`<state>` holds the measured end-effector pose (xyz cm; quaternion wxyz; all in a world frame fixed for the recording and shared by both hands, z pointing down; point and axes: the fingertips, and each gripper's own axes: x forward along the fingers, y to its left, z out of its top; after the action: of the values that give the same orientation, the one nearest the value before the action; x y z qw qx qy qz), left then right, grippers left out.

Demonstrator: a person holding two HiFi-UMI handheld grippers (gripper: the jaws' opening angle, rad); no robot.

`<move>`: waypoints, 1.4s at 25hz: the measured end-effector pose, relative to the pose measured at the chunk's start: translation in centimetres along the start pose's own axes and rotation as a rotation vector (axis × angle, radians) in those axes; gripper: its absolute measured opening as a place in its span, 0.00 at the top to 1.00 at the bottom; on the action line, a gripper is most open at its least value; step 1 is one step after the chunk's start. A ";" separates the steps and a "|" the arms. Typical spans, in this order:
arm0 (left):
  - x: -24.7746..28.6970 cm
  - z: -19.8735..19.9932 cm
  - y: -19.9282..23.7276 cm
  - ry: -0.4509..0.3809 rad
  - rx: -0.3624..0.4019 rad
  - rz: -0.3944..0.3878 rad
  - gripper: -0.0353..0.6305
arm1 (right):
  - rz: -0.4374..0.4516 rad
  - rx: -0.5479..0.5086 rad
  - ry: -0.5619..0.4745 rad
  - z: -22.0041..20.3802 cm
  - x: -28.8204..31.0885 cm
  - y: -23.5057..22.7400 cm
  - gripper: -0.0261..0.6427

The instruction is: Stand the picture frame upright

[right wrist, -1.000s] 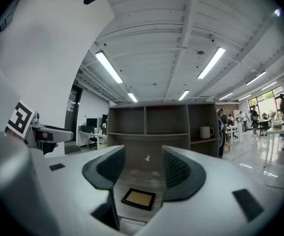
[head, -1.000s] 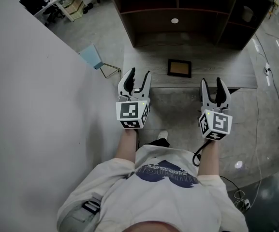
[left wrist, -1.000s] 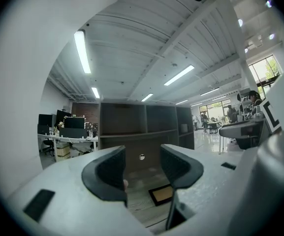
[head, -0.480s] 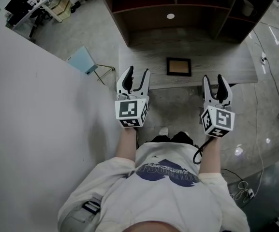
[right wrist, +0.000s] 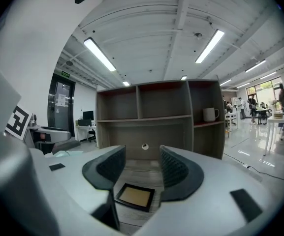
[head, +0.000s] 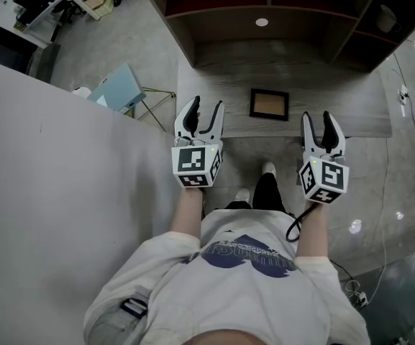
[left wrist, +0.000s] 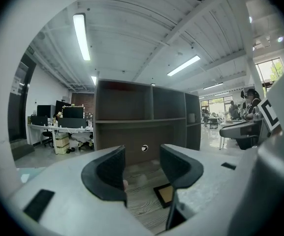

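A dark picture frame (head: 269, 104) with a tan inside lies flat on the grey wooden desk (head: 351, 110), near its front edge. It shows low in the right gripper view as the picture frame (right wrist: 135, 196), and partly behind a jaw in the left gripper view as the picture frame (left wrist: 164, 194). My left gripper (head: 204, 113) hovers open at the desk's front left, to the left of the frame. My right gripper (head: 321, 126) is open too, at the front edge to the right of the frame. Neither holds anything.
A dark shelf unit (head: 265, 6) with open compartments stands at the back of the desk; a white mug (right wrist: 210, 114) sits in its right compartment. A pale wall panel (head: 56, 192) runs along my left. A light blue chair (head: 121, 88) stands on the floor beside it.
The head view has shifted slightly; the desk and frame sit a little lower and nearer. A leg has stepped forward under the desk edge. Both grippers stay open and level.
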<state>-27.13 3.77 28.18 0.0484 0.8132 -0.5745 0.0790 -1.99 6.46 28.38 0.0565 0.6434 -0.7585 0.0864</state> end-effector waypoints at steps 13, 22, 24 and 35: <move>13.4 0.3 -4.4 0.047 -0.009 0.036 0.64 | 0.068 -0.005 0.054 0.5 11.6 -9.6 0.65; 16.5 -3.6 -4.7 0.172 -0.020 0.090 0.64 | 0.132 0.029 0.159 -3.4 15.8 -11.3 0.67; 16.4 -5.4 -4.4 0.218 -0.034 0.098 0.64 | 0.152 0.052 0.212 -5.1 16.2 -10.7 0.69; 17.8 -15.9 -4.6 0.440 -0.106 0.002 0.64 | 0.198 0.107 0.486 -15.9 17.4 -6.6 0.70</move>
<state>-18.09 -8.45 47.17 0.2151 0.7722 -0.5542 0.2244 1.28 -8.12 47.79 0.1941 0.5287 -0.7761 0.2836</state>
